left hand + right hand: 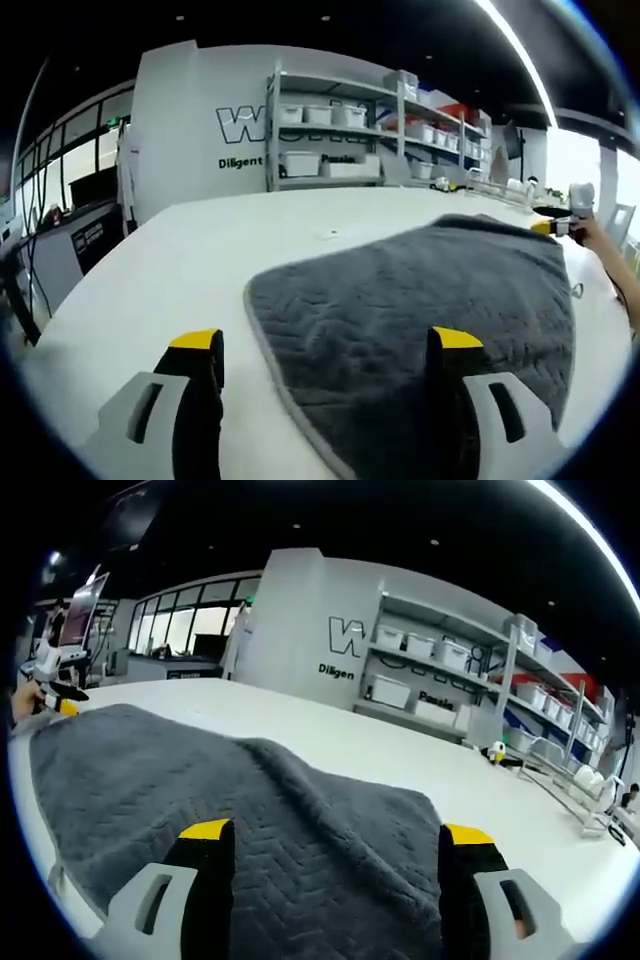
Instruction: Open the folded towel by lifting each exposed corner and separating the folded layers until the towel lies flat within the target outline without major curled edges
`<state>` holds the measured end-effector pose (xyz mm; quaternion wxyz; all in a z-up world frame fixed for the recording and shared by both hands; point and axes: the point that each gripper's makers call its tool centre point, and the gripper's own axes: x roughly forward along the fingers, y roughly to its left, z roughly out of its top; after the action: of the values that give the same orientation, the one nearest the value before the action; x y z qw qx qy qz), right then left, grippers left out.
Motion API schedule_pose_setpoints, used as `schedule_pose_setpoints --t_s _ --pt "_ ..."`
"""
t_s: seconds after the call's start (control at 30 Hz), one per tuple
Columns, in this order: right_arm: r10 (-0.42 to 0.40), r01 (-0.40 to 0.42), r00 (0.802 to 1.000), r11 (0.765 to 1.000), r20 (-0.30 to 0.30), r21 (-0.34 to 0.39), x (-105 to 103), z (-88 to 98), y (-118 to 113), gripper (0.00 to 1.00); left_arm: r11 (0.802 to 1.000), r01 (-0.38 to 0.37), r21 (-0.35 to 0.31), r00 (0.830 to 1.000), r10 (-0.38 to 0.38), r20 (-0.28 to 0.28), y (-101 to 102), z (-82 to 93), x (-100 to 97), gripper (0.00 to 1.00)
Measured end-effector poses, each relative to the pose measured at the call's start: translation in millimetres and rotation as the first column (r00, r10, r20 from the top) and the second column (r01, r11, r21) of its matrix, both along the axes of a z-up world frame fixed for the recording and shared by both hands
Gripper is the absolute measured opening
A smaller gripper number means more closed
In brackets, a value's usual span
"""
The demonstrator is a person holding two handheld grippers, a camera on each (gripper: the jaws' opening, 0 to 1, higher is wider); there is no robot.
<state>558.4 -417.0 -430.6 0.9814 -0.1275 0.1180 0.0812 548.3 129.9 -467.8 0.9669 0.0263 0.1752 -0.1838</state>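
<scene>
So the grey towel (430,310) is lying spread out on the white table (190,270), chevron texture facing up, with a lighter grey trim running along its edge. In the left gripper view the near corner of the towel sits between the left gripper (327,365) fingers, which are spread wide apart with nothing held; the right-hand finger hangs over the fabric and the left-hand one over bare table. Way over at the far edge of the towel you can spot the right gripper (560,226) with a hand behind it, yellow tip right at the towel's edge, though it's too small there to tell if it's touching.

In the right gripper view the right gripper (336,865) fingers are spread wide too, empty, both hovering over the towel (230,810), which has a soft ridge running across it near the middle. The left gripper (55,698) shows up small at the towel's far corner. Behind the table (420,755) there's a grey wall with lettering (345,640) and shelves (450,675) loaded with white bins
</scene>
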Motion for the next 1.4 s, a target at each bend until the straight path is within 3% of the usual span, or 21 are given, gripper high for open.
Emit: schedule_pose_setpoints --t_s 0.47,0.7,0.93,1.4 --pt "-0.001 0.001 1.000 1.000 -0.006 -0.006 -1.6 -2.6 2.0 0.84 1.000 0.002 -0.013 1.000 -0.003 -0.010 0.4 -4.3 -1.7 0.62" --pt "0.001 -0.001 1.000 1.000 -0.010 -0.008 -0.7 -3.5 2.5 0.84 1.000 0.010 0.014 1.000 -0.009 -0.014 1.6 -8.4 -1.3 0.46" --pt "0.002 -0.002 1.000 1.000 -0.007 -0.005 -3.0 -3.4 4.2 0.84 0.996 0.028 0.085 0.999 -0.024 -0.048 -1.6 -23.2 -1.9 0.40" --pt "0.000 0.000 1.000 1.000 -0.013 -0.005 -1.5 -5.0 3.4 0.84 0.996 0.044 0.072 0.998 -0.042 -0.037 -4.5 -22.2 -4.8 0.26"
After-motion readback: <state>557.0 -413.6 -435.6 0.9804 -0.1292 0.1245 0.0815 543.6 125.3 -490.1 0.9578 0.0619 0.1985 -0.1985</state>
